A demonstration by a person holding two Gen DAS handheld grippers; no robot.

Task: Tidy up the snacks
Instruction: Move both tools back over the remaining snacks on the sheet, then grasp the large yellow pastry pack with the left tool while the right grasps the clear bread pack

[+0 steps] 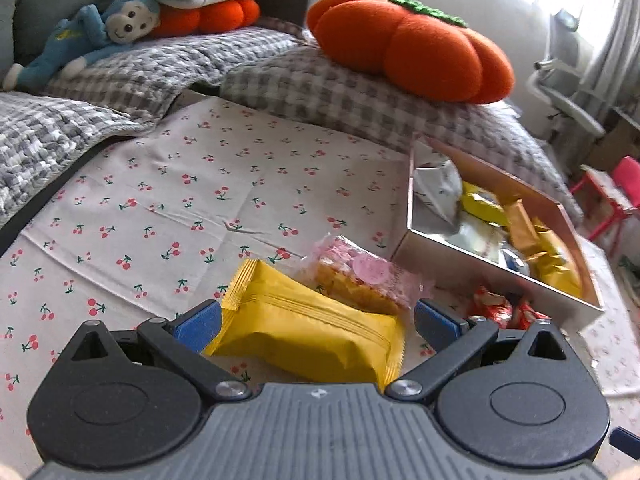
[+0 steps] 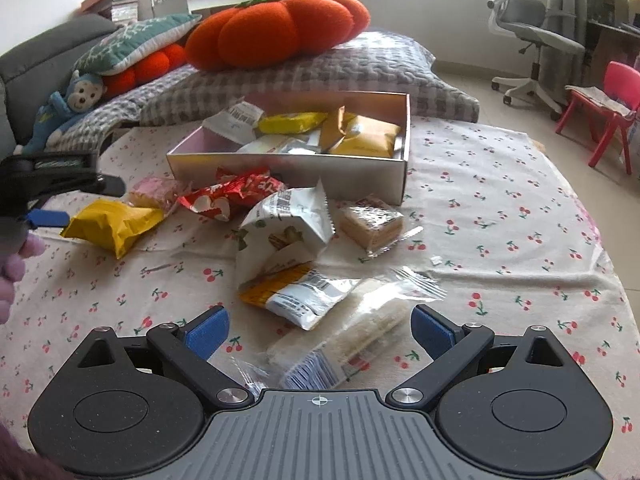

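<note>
My left gripper (image 1: 316,324) is open low over the cherry-print cloth, its blue pads on either side of a yellow snack packet (image 1: 312,332); the left pad touches the packet's crimped end. Behind it lie a pink-wrapped cake (image 1: 360,280) and red packets (image 1: 500,312). The open cardboard box (image 1: 460,250) holds several yellow and white snacks. My right gripper (image 2: 320,332) is open too, straddling a clear-wrapped white snack (image 2: 360,332). In the right wrist view the left gripper (image 2: 76,202) sits at the yellow packet (image 2: 112,224), left of the box (image 2: 288,164).
Loose on the cloth are a white bag (image 2: 284,224), an orange-and-white packet (image 2: 296,296), a wrapped layered cake (image 2: 372,222) and red packets (image 2: 232,196). Checked cushions and an orange pumpkin pillow (image 2: 276,28) lie behind the box. A hand (image 2: 16,264) shows at left.
</note>
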